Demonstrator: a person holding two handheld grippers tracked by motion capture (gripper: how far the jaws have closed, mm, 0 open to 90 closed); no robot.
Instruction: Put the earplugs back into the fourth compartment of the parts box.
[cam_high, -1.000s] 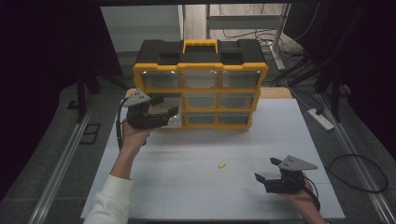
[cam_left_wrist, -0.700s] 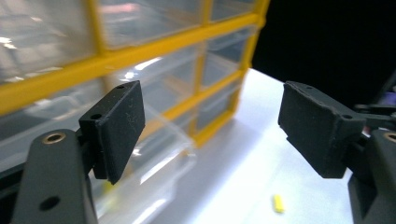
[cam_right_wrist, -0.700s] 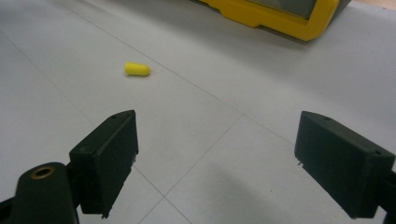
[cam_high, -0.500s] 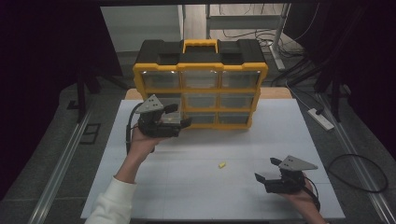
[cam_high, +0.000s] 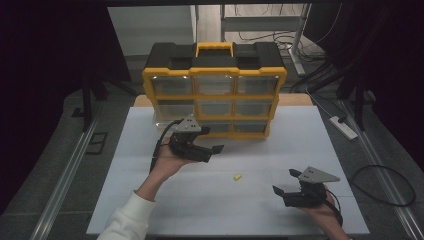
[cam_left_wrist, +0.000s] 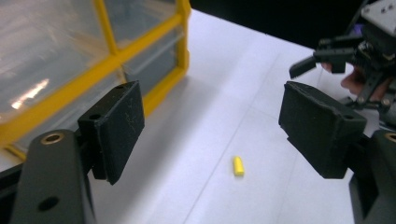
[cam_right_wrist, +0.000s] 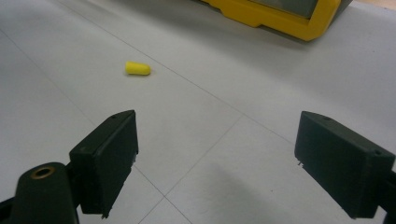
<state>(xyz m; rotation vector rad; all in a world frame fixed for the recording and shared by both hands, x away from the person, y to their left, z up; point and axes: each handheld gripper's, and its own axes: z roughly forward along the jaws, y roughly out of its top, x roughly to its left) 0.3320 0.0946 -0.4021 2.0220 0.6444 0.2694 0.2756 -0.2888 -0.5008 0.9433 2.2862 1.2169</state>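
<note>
L claw (cam_high: 216, 150), wide and empty at frame ctr, nears yellow plug (cam_high: 237, 176); risk: pads nudge it and it rolls off-grip.

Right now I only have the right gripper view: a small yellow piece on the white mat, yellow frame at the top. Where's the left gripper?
Observer: The left gripper hovers in front of the drawer cabinet, bottom row, jaws pointing at the yellow piece.
Operator: Holding anything?
Observer: No. In the left gripper view its jaws stand open with nothing between them, and the piece lies on the mat beyond them.
Operator: Any drawer open?
Observer: In the high view all appear pushed in.
Operator: My own gripper?
Observer: The right gripper is low at the mat's near right, open, empty.
</note>
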